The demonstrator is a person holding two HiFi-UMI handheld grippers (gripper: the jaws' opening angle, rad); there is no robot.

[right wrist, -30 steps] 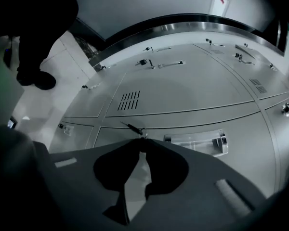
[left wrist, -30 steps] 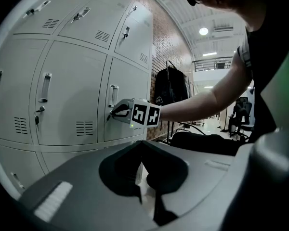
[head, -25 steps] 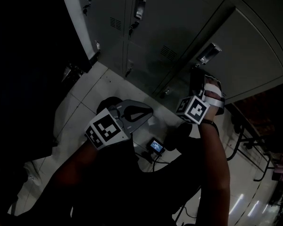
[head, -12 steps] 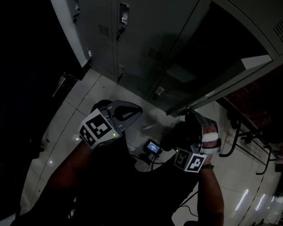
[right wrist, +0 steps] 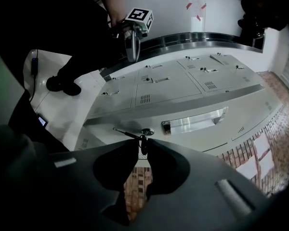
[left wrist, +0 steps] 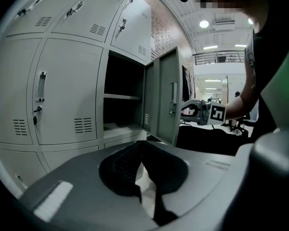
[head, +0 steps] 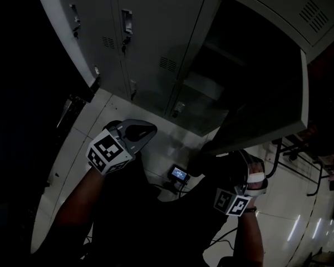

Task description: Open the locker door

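The grey locker door (head: 267,93) stands swung wide, showing the dark compartment (head: 234,54) and its shelf (left wrist: 120,96). My right gripper (head: 232,152) is at the door's free edge, below its recessed handle (right wrist: 195,120). Its jaws are opening, and the key (right wrist: 143,143) hanging from the lock sits between the tips without being pressed. The left gripper view shows this gripper (left wrist: 185,110) beside the door (left wrist: 164,95). My left gripper (head: 150,128) hangs lower left, away from the lockers, shut and empty.
Closed lockers (head: 150,38) fill the wall left of the open one. A small device with a lit screen (head: 182,174) and cables lie on the white tiled floor. Dark chair frames (head: 300,149) stand at the right.
The door went from closed to wide open. My right gripper travelled down and towards me with its edge. The left gripper shifted only slightly left.
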